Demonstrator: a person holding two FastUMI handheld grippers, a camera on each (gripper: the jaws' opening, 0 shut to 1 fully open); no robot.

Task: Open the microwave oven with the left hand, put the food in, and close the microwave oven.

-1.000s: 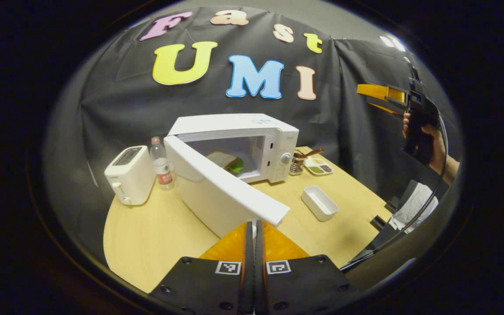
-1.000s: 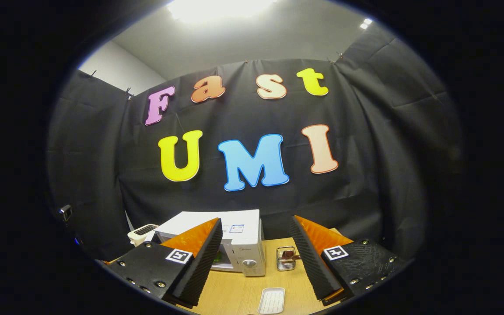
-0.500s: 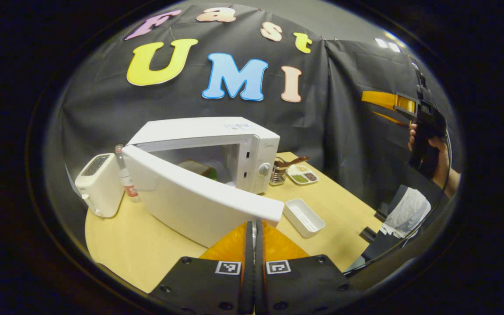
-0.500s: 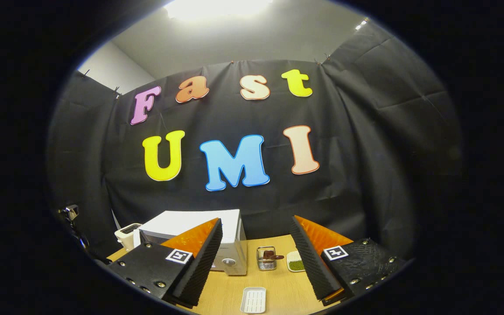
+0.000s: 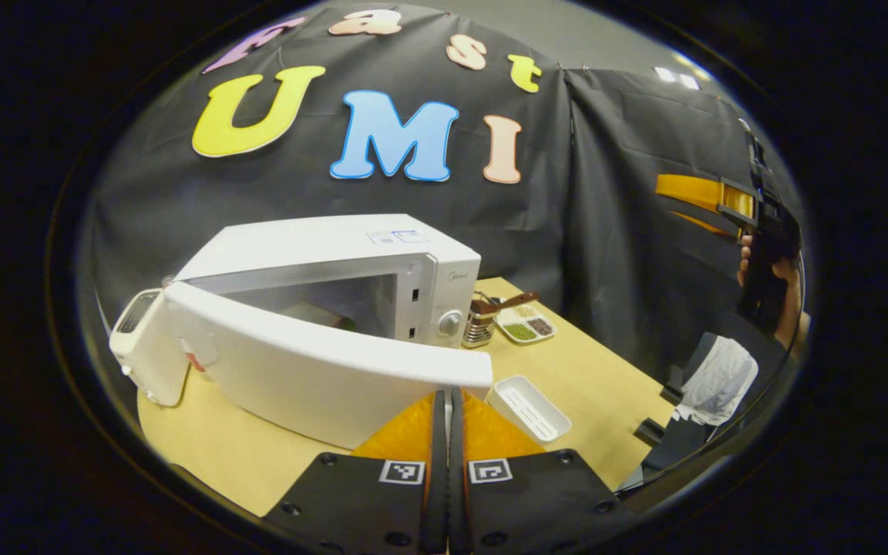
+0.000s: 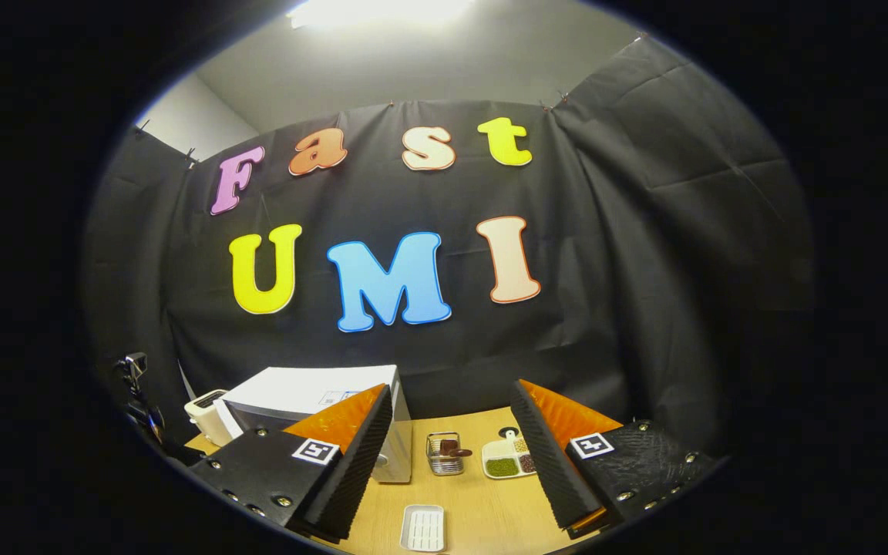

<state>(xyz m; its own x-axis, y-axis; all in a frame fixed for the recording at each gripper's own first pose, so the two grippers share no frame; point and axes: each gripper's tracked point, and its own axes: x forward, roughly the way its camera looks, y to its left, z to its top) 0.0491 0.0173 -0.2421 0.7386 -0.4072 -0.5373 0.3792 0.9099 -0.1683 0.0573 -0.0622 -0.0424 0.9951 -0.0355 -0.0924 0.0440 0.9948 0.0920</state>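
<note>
While your left gripper (image 5: 448,432), fingers pressed together, sits against the door (image 5: 321,370) edge at bottom centre, you're closing the microwave (image 5: 336,262); food (image 5: 321,314) lies inside, mid-frame. Push on until it latches. Your right gripper (image 6: 452,455) hangs spread, empty.

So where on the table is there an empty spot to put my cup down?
Bare table lies right of the white tray, and some in front of the microwave door. Near the utensil holder and divided dish, it's crowded.
</note>
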